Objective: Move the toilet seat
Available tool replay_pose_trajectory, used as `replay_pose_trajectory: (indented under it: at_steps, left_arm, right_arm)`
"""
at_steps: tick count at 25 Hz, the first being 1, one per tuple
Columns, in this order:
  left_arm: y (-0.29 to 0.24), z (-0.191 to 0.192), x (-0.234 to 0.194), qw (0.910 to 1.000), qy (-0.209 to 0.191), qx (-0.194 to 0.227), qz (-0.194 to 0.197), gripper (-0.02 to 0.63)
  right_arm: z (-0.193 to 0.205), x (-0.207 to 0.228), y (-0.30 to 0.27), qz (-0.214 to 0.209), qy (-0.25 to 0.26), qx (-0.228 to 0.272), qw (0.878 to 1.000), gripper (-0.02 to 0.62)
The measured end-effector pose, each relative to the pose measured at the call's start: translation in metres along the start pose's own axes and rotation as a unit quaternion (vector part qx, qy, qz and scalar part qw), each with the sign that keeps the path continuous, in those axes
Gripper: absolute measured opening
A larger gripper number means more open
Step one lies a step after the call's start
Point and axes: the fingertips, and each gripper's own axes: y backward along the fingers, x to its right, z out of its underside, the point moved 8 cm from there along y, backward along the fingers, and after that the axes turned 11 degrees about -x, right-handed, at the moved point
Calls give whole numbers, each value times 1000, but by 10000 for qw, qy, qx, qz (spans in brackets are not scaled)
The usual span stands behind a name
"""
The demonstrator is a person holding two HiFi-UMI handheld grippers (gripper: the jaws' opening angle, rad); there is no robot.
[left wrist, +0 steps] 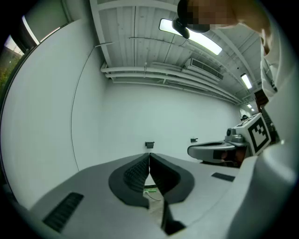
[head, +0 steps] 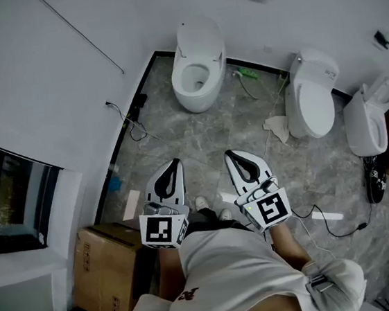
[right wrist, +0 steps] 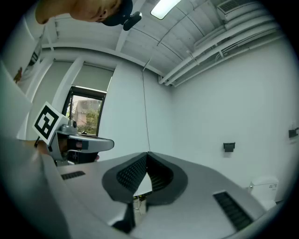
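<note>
Three white toilets stand along the far wall in the head view. The left toilet (head: 197, 67) has its lid raised, showing the seat ring (head: 195, 79) and bowl. The middle toilet (head: 311, 96) has its lid down. The right toilet (head: 371, 114) has its lid up. My left gripper (head: 175, 162) and right gripper (head: 231, 154) are both shut and empty, held level side by side close to my body, well short of the toilets. In the left gripper view the left gripper (left wrist: 149, 156) has its tips together; the right gripper view shows the right gripper (right wrist: 147, 154) the same.
A cardboard box (head: 110, 269) sits at the lower left by a window (head: 8, 200). Cables (head: 132, 127) trail along the left wall, another cable (head: 328, 223) lies at the right. A crumpled cloth (head: 277, 128) and green item (head: 247, 75) lie between the toilets.
</note>
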Motion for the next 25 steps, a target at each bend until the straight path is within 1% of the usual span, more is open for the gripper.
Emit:
replay_pose_trajectory:
  at_steps: [3, 5, 8, 12, 18, 25]
  left_arm:
    - [1, 0, 1, 10000, 12, -9, -82, 23]
    - [3, 1, 1, 9999, 25, -21, -121, 23]
    - [1, 4, -3, 9999, 45, -37, -148, 23]
    - [-6, 6, -14, 9999, 53, -20, -128, 23]
    - [-28, 3, -49, 9999, 38, 28, -99, 23]
    - [-55, -6, -93, 9999, 1, 102, 7, 23]
  right_arm:
    - [0, -3, 1, -162, -59, 222, 9996, 20]
    - [0, -3, 2, -169, -95, 193, 9996, 20]
    - [1, -4, -4, -222, -156, 306, 9992, 20]
    - [1, -5, -19, -194, -53, 253, 9995, 20]
    - [-4, 0, -55, -57, 110, 187, 9997, 21]
    - [-15, 10, -100, 161, 222, -49, 9996, 21]
